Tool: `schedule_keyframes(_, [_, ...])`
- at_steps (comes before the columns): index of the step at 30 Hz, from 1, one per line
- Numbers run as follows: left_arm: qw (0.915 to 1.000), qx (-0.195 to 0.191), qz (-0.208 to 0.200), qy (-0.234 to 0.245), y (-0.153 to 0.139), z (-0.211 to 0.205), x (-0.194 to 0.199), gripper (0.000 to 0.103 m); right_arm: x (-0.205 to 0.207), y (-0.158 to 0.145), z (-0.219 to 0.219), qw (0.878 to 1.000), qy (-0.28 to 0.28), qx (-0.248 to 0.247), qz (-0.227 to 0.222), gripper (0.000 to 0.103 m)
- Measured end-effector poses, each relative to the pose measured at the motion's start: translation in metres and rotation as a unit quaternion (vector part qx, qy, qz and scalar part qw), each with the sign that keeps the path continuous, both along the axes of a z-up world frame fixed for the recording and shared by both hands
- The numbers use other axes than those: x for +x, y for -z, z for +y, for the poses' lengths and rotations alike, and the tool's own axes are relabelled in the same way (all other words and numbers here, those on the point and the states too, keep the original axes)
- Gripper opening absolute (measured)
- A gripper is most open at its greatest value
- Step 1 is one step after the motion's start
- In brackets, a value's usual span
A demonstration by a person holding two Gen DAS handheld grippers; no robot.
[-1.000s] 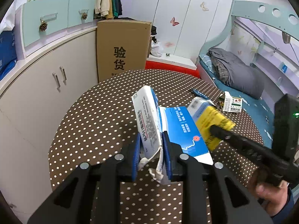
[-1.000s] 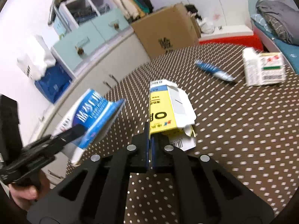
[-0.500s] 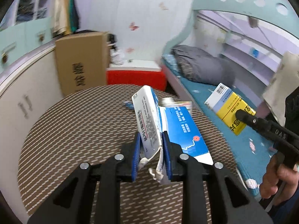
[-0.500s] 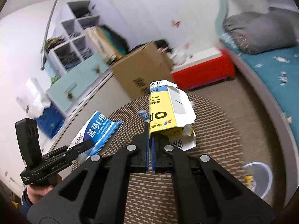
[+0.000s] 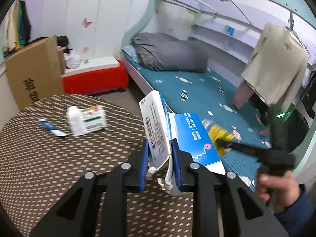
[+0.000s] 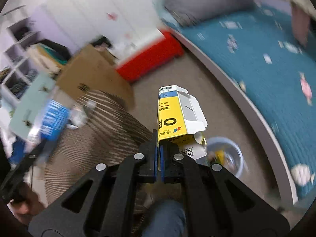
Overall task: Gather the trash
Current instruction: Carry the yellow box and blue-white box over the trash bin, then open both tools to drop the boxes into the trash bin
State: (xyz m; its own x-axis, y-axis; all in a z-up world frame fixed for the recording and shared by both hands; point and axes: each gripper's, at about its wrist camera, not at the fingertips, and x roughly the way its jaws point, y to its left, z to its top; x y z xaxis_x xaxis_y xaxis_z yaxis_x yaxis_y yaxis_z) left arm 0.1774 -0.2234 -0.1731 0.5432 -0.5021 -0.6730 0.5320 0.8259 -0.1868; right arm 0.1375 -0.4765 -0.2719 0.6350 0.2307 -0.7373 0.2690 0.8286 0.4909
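My left gripper (image 5: 159,154) is shut on a flattened blue and white carton (image 5: 158,126) and holds it above the table's right edge. My right gripper (image 6: 159,148) is shut on a flattened yellow carton (image 6: 171,116), held over the floor just above a pale blue bin (image 6: 229,156) with trash in it. The right gripper with its yellow carton (image 5: 219,136) shows blurred in the left wrist view. The left gripper's blue carton (image 6: 53,116) shows blurred in the right wrist view.
A white and green box (image 5: 86,120) and a blue tube (image 5: 51,128) lie on the round dotted table (image 5: 39,167). A bed (image 5: 197,90), a red box (image 5: 94,79) and a cardboard box (image 5: 33,71) stand beyond. My knee (image 6: 164,217) is below the right gripper.
Both grippers have swung right, away from the table toward the bed and floor, each still holding its carton. The bin has come into the right wrist view.
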Motion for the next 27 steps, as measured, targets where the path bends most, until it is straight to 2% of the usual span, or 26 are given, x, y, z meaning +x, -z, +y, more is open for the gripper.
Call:
schedule_keyframes(3, [0.9999, 0.005, 0.009, 0.013, 0.009, -0.019, 0.004, 0.022, 0.015, 0.047, -0.012, 0.998, 0.01, 0.02, 0.061, 0.003])
schedule_keyframes(5, [0.9996, 0.009, 0.013, 0.021, 0.014, -0.03, 0.005, 0.022, 0.021, 0.075, -0.02, 0.996, 0.017, 0.036, 0.083, 0.003])
schedule_keyframes(6, [0.9995, 0.012, 0.015, 0.026, 0.017, -0.036, 0.006, 0.022, 0.019, 0.085, -0.025, 0.995, 0.021, 0.041, 0.091, 0.011])
schedule_keyframes(7, [0.9993, 0.014, 0.017, 0.03, 0.019, -0.042, 0.008, 0.022, 0.021, 0.094, -0.029, 0.994, 0.028, 0.046, 0.097, 0.037])
schedule_keyframes(9, [0.9989, 0.019, 0.021, 0.038, 0.024, -0.054, 0.009, 0.022, 0.019, 0.099, -0.034, 0.994, 0.038, 0.049, 0.089, 0.065])
schedule_keyframes(11, [0.9984, 0.023, 0.025, 0.046, 0.029, -0.065, 0.01, 0.022, 0.014, 0.1, -0.039, 0.994, 0.049, 0.055, 0.08, 0.068])
schedule_keyframes(13, [0.9978, 0.026, 0.029, 0.054, 0.032, -0.076, 0.011, 0.022, 0.007, 0.09, -0.046, 0.995, 0.068, 0.053, 0.058, 0.083])
schedule_keyframes(16, [0.9961, 0.031, 0.039, 0.073, 0.039, -0.099, 0.013, 0.022, -0.005, 0.069, -0.058, 0.994, 0.096, 0.046, 0.018, 0.092])
schedule_keyframes(24, [0.9884, 0.062, 0.088, 0.107, 0.074, -0.153, 0.024, 0.024, -0.044, 0.013, -0.094, 0.985, 0.163, 0.016, -0.056, 0.097])
schedule_keyframes(26, [0.9859, 0.073, 0.095, 0.117, 0.082, -0.163, 0.026, 0.031, -0.051, 0.006, -0.101, 0.984, 0.168, 0.015, -0.064, 0.097])
schedule_keyframes(27, [0.985, 0.077, 0.097, 0.12, 0.085, -0.167, 0.027, 0.038, -0.054, 0.004, -0.102, 0.983, 0.169, 0.013, -0.066, 0.097])
